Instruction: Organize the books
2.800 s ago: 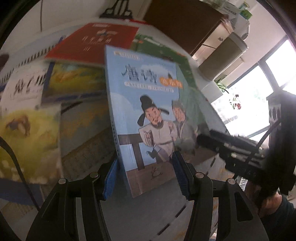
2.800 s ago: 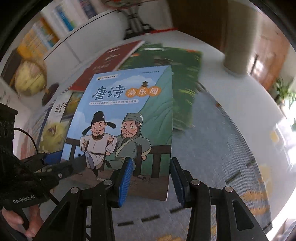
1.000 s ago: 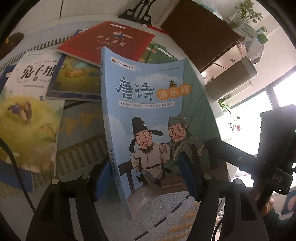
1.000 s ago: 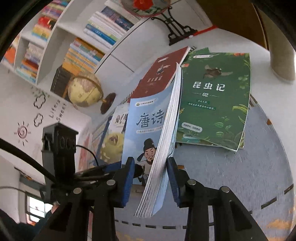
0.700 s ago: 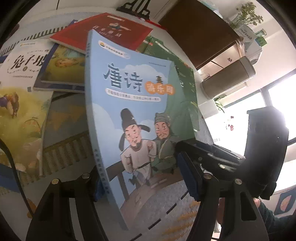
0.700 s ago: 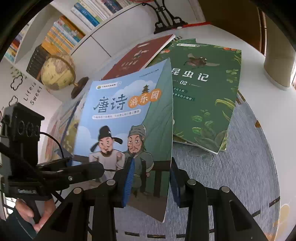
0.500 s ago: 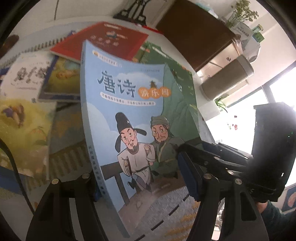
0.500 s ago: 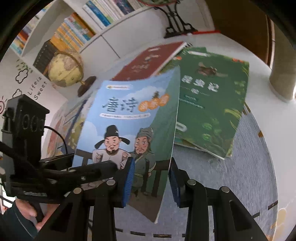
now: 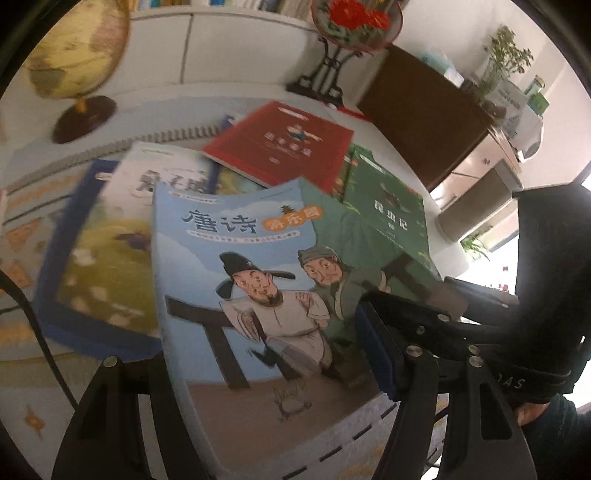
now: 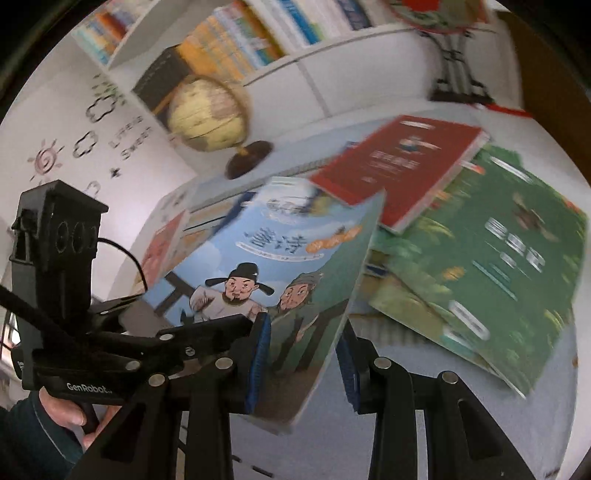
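I have the blue Tang-poetry book (image 9: pixel 236 280) lifted over the table (image 10: pixel 399 435), left gripper (image 9: pixel 258 369) and right gripper (image 10: pixel 301 354) both clamped on its lower edge. The red book (image 9: pixel 280 144), green insect book (image 10: pixel 491 266) and others lie scattered, unsorted. Open table lies nearest me.

Globe (image 9: pixel 70 48) on a dark round base at the surface's (image 9: pixel 229 94) far edge (blurred); red-flowered plate (image 9: pixel 356 20) on a black stand; brown cabinet (image 9: pixel 424 114) beside.
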